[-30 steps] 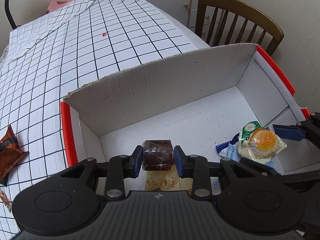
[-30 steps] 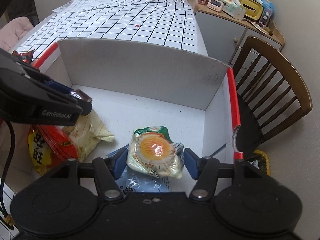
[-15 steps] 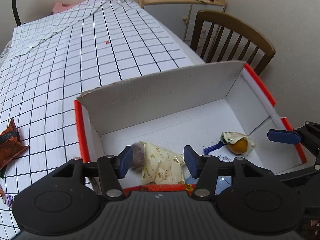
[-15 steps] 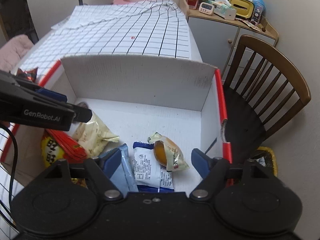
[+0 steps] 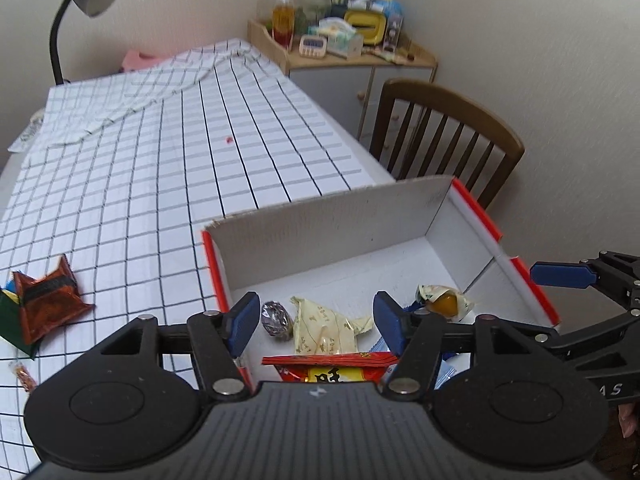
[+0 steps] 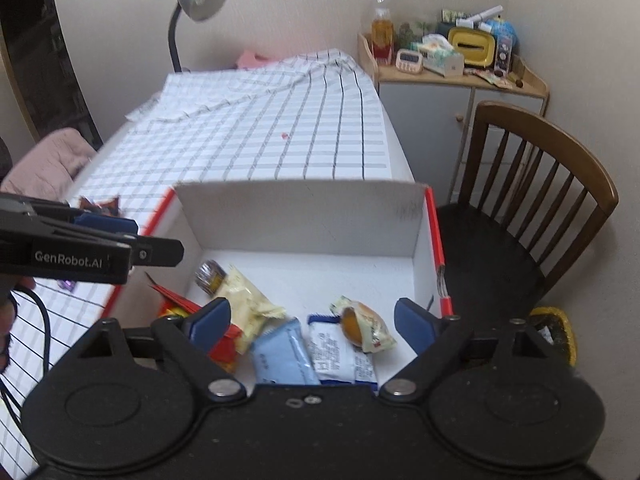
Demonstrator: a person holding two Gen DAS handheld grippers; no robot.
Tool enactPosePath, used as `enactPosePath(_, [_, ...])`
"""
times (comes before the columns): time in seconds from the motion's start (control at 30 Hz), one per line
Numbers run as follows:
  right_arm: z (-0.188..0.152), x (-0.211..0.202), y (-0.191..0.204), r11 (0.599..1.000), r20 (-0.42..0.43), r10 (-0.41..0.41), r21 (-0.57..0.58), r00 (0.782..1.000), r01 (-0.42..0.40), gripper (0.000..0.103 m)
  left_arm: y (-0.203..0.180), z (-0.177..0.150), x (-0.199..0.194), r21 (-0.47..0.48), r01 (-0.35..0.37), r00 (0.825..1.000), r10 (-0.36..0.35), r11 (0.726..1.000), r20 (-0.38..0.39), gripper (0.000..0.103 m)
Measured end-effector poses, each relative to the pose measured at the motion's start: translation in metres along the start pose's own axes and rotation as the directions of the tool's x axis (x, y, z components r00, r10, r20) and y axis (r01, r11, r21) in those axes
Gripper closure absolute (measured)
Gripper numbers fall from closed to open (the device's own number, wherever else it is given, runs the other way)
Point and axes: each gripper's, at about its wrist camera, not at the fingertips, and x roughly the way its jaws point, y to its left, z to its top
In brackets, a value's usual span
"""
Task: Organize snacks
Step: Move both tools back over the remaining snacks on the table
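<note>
both wrist views look down, close, sharing box [image 5: 328,216] interior.

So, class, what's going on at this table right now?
A person with a gripper in each hand is sorting snacks into the cardboard box. The left gripper and right gripper have just been opening, nothing between their fingers. The dark round snack and orange-centred packet lie inside; the brown packet waits outside.

box [image 6: 304,220]: white cardboard with red edges, sitting open on the checked table
dark foil sweet [image 5: 276,317]: lying at the box's left, beside the pale yellow packet [image 5: 324,328]
orange-filled pastry pack [image 6: 364,324]: resting tilted on the blue-and-white wrappers [image 6: 316,350]
red bag [image 5: 332,366]: lying nearest
brown packets [image 5: 46,304]: lying outside, on the cloth
</note>
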Motion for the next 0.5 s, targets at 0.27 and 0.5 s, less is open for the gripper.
enactPosePath(0.27, [0.006, -0.029, 0.023, 0.999, 0.09, 0.046, 0.001, 0.995, -0.047, 0.005, 0.011, -0.008, -0.042, 0.017, 0.0, 0.996, -0.001, 1.0, 0.086, 0.04])
enactPosePath(0.5, [0.009, -0.041, 0.054, 0.997, 0.128, 0.079, -0.007, 0.989, -0.078, 0.002, 0.037, -0.021, -0.072, -0.019, -0.008, 0.991, 0.01, 1.0, 0.132, 0.035])
